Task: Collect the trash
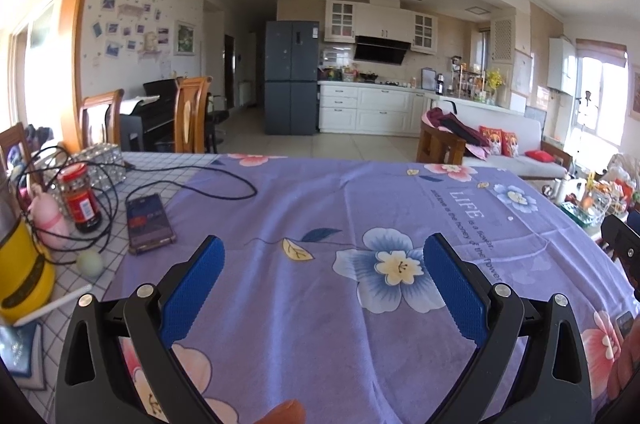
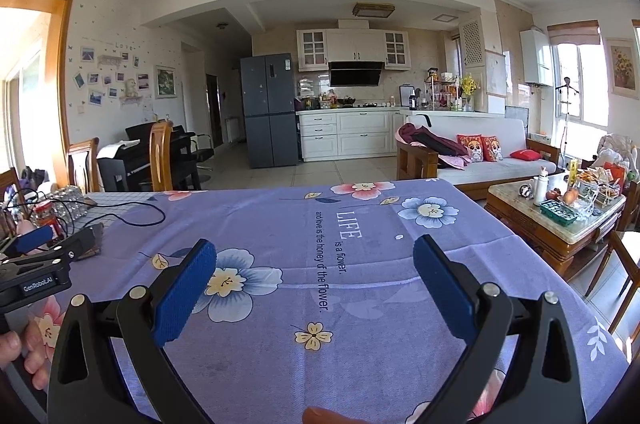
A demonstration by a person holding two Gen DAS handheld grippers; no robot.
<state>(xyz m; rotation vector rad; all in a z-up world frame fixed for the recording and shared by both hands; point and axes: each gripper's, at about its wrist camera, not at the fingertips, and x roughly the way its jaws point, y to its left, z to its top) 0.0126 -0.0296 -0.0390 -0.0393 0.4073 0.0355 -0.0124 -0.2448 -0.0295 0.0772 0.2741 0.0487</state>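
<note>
My left gripper (image 1: 324,244) hovers open over a purple floral tablecloth (image 1: 320,207), with nothing between its blue pads. My right gripper (image 2: 315,246) is also open and empty above the same cloth (image 2: 360,304). In the right wrist view the left gripper (image 2: 72,234) shows at the left edge, held by a hand (image 2: 16,348). No clear piece of trash lies on the cloth. A small pale green ball (image 1: 90,262) and a white stick (image 1: 52,308) lie on the checked cloth to the left.
At the table's left end stand a red-lidded sauce jar (image 1: 82,201), a pink bottle (image 1: 50,220), a yellow container (image 1: 22,272), a phone (image 1: 149,222), a crystal tissue box (image 1: 98,163) and a black cable (image 1: 224,183). A cluttered coffee table (image 2: 560,224) sits right of the table.
</note>
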